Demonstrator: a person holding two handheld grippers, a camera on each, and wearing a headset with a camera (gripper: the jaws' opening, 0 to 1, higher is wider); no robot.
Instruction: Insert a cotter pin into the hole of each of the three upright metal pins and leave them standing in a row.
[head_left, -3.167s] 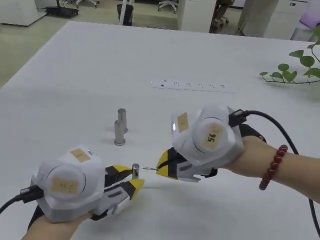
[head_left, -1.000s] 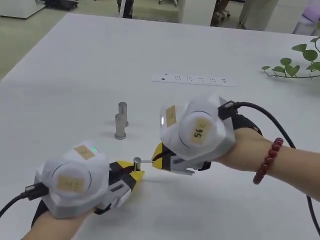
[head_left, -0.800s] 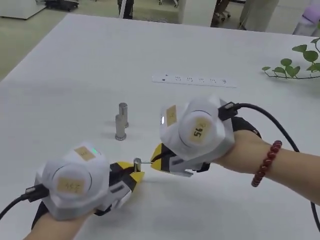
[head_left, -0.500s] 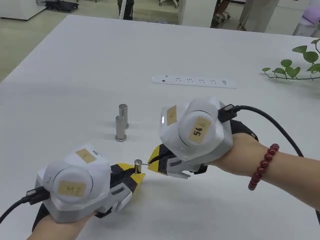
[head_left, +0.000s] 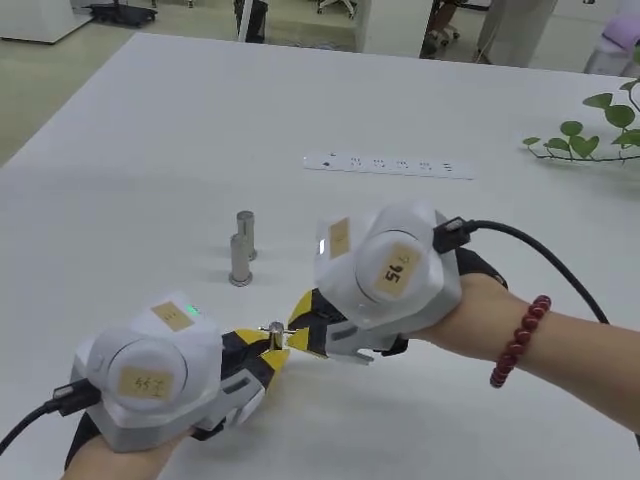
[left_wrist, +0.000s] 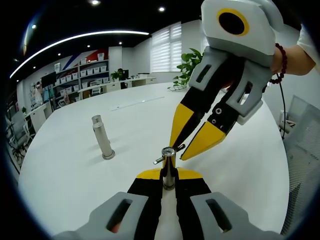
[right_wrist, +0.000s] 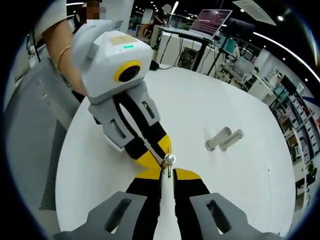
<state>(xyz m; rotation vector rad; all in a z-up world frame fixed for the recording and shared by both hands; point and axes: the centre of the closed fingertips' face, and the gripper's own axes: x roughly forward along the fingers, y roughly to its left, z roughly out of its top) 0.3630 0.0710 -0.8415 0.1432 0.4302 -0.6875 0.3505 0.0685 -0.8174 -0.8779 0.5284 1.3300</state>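
Cotter pin (left_wrist: 158, 160) seeming thin, bendy: you are pinching its end in right gripper (right_wrist: 169, 175), left gripper (left_wrist: 168, 176) clamping slick metal pin (left_wrist: 168, 161) low.

Left gripper (left_wrist: 168, 176): is clamping a short upright steel pin (left_wrist: 168, 157).
Right gripper (left_wrist: 178, 150): is pinching a thin metal cotter pin (left_wrist: 159, 160), which is poking out both sides of the pin's top.
Behind: two grey steel pins (left_wrist: 103, 142) are standing on the white table (left_wrist: 240, 165).

Bright even overhead light, soft shadows on white table (head_left: 140, 130), mild glare; head view sharp, both gripper views fisheye-warped at edges, ceiling lights (left_wrist: 92, 2) blown out
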